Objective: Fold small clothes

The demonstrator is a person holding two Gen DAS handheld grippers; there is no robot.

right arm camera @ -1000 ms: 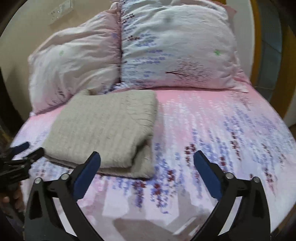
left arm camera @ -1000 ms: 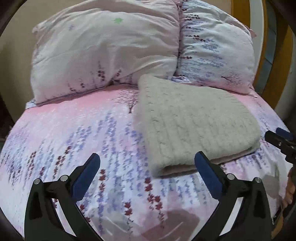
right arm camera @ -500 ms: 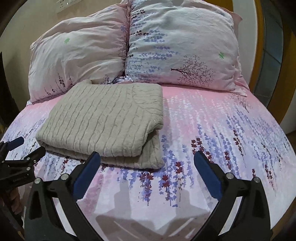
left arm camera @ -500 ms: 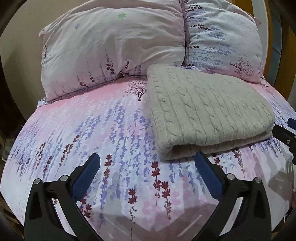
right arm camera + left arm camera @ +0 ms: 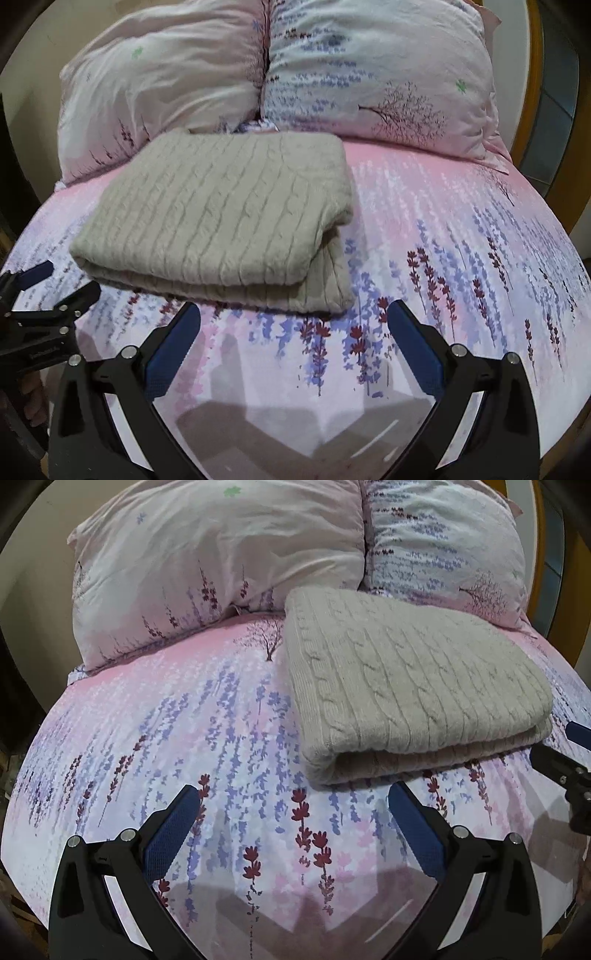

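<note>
Bed [image 5: 155,716]; sweater [image 5: 406,686] beyond left gripper [image 5: 295,805].

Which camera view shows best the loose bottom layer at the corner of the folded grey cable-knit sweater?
The right wrist view: the folded grey cable-knit sweater has its lower layer sticking out at the near right corner. The left wrist view shows only the rounded fold edge.

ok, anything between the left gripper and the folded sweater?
Nothing: only bare floral bedsheet between the left gripper and the folded grey cable-knit sweater, per left wrist view.

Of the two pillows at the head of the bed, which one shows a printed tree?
The right pillow: a dark bare tree is printed on its lower part. The left pillow is plainer pink, with only flower sprigs.
</note>
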